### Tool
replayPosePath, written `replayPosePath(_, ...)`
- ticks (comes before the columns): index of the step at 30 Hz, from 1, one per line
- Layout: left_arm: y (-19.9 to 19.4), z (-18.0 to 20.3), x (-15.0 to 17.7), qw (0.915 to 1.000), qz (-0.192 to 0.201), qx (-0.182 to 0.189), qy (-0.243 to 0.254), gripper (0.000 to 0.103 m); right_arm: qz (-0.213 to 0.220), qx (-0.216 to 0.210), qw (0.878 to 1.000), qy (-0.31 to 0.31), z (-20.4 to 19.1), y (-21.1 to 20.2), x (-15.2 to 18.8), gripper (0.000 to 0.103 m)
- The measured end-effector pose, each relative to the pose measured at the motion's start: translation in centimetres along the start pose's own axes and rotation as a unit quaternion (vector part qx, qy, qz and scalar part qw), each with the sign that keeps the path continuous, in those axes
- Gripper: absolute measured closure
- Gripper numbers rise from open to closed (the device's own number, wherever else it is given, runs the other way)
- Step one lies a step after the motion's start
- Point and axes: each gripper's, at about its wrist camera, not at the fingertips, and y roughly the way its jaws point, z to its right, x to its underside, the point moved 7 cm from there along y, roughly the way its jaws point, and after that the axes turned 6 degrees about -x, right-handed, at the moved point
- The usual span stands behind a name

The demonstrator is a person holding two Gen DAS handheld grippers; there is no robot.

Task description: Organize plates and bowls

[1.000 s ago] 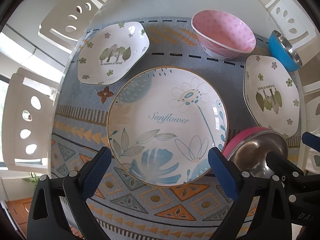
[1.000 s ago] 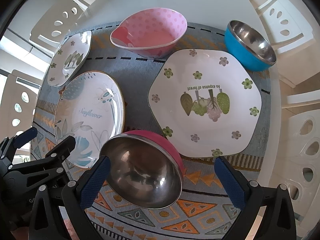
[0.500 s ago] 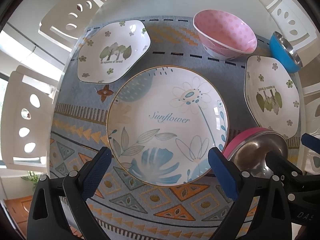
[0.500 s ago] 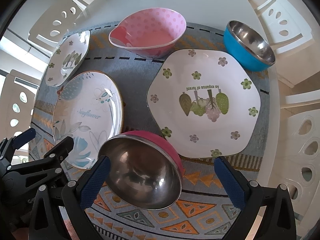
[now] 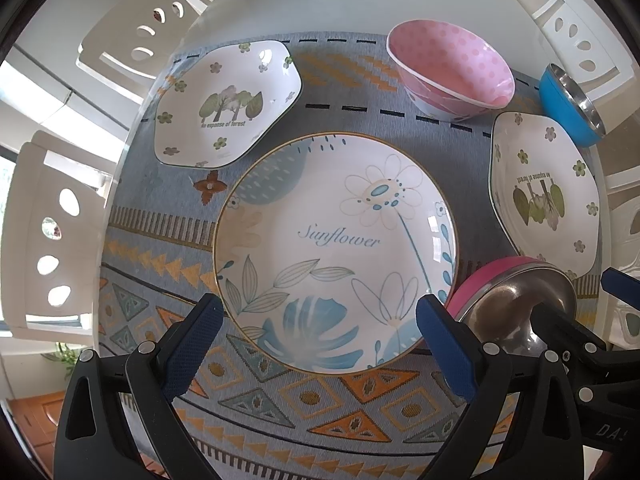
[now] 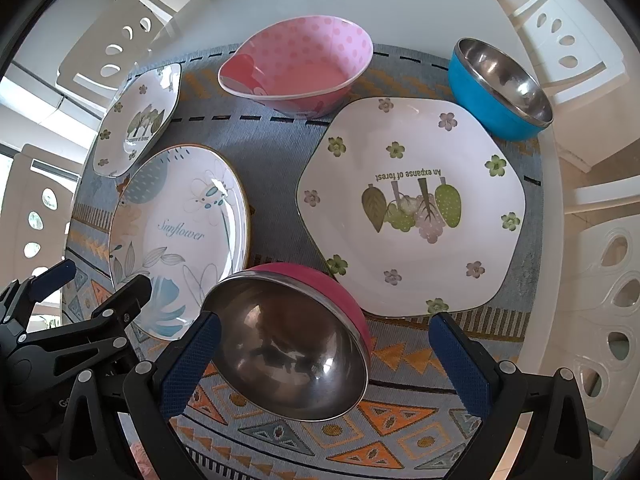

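A round Sunflower plate [image 5: 336, 248] lies on the patterned mat; my left gripper [image 5: 320, 340] is open, hovering over its near edge. A small forest plate [image 5: 228, 104] lies far left, and a large hexagonal forest plate [image 6: 412, 208] on the right. A pink dotted bowl [image 6: 296, 64] and a blue steel bowl [image 6: 500, 88] stand at the back. A pink steel bowl [image 6: 292, 344] sits in front of my open right gripper [image 6: 324, 364], its left finger at the bowl's rim.
The patterned mat [image 5: 280, 400] covers a glass table [image 6: 320, 0]. White chairs [image 5: 48, 240] stand around it on the left and on the right [image 6: 612, 280]. The left gripper also shows in the right wrist view [image 6: 80, 288].
Both views have shifted slightly; the grippers have crept a little toward the dishes. Nothing was taken hold of or moved.
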Motion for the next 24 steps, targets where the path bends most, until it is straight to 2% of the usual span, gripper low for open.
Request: replayPosePath(24,0.11,0.07,-0.19,1.0,-0.002,0.006,-0.002,0.006,0.004,-0.001,1.0,0.006,0.1,-0.35,-0.04,0.0)
